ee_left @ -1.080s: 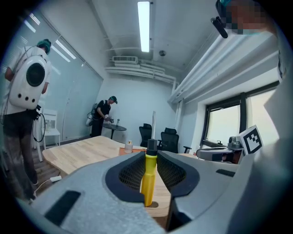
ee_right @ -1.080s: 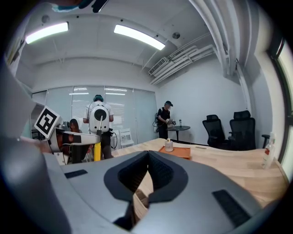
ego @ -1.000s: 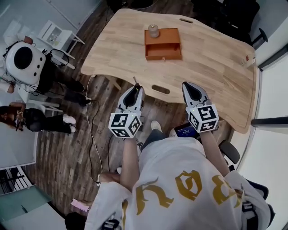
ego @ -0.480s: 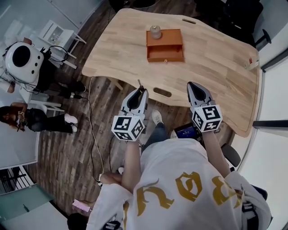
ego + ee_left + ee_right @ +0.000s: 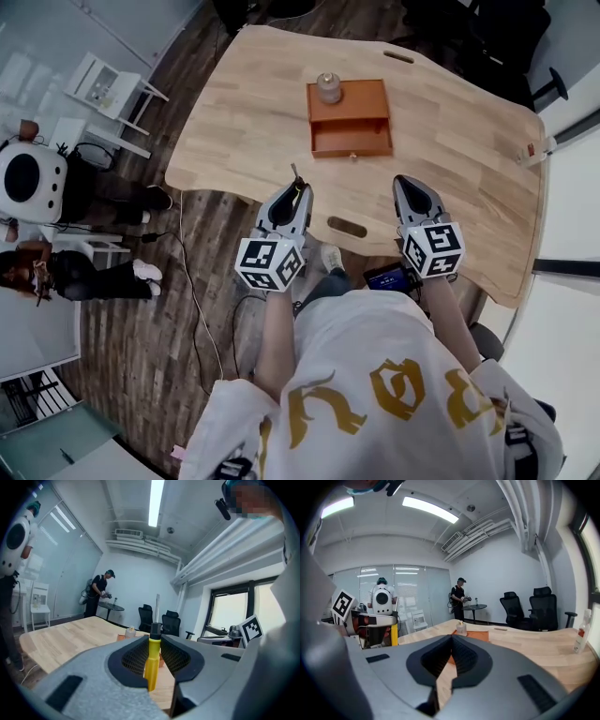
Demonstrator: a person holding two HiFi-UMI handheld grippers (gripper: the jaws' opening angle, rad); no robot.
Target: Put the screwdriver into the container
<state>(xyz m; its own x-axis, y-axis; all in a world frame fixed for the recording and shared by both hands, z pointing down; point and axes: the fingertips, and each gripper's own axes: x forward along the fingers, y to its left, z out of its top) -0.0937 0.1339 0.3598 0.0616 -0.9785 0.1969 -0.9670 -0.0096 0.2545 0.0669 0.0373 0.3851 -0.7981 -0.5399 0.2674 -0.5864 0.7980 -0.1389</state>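
Off the tabletop's near edge, left gripper is clamped on the screwdriver; right gripper has jaws together, empty; that long tip could snag the container wall and twist loose.

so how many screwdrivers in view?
1. Yellow-handled screwdriver clamped in the left claw, shaft sticking out past the tips. None visible on the table; inside of the orange container isn't fully shown.

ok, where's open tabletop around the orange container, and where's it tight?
Bare wood left of the orange container out to the table edge, right of it toward the small bottle at the right edge, and in front down to the cutout slot. Tight only at the container's back-left corner, where a jar stands.
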